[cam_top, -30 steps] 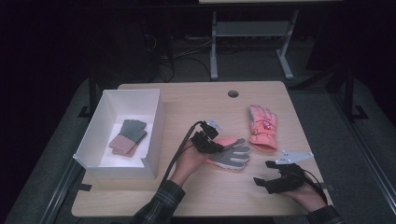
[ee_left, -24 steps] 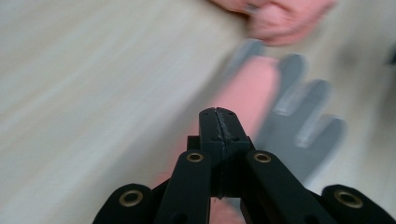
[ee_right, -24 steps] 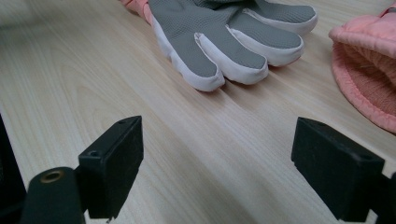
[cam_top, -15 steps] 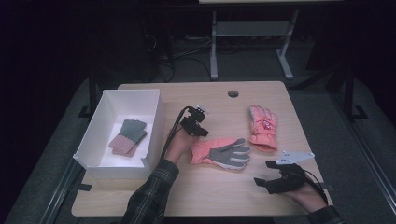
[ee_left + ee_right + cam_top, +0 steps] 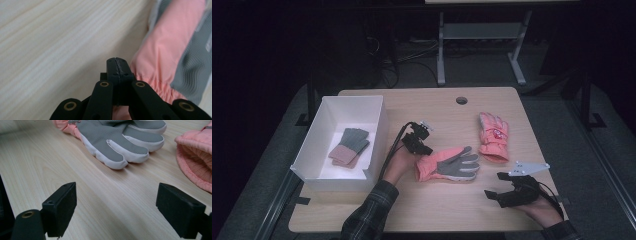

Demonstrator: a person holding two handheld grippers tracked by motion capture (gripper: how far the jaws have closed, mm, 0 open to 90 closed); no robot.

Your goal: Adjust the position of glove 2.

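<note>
A pink glove with a grey palm (image 5: 447,165) lies palm up in the middle of the wooden table (image 5: 447,210). My left gripper (image 5: 418,143) sits at its cuff end, jaws shut. In the left gripper view the pink cuff (image 5: 165,50) lies right beside the closed tips, and I see no fabric between them. A second pink glove (image 5: 493,136) lies back-up to the right. My right gripper (image 5: 498,194) rests open near the front right edge. Its jaws (image 5: 116,195) point at the grey fingers (image 5: 120,137), a short way off, with the second glove's cuff (image 5: 197,147) to the right.
A white open box (image 5: 337,107) stands at the table's left and holds a folded grey and pink knit pair (image 5: 349,146). A round cable hole (image 5: 461,100) is near the far edge. Bare wood runs along the table's front and back.
The left hand and gripper have drawn back to the left, off the glove's palm and onto its cuff end. The grey-palmed glove has shifted slightly left. The right gripper has stayed put.
</note>
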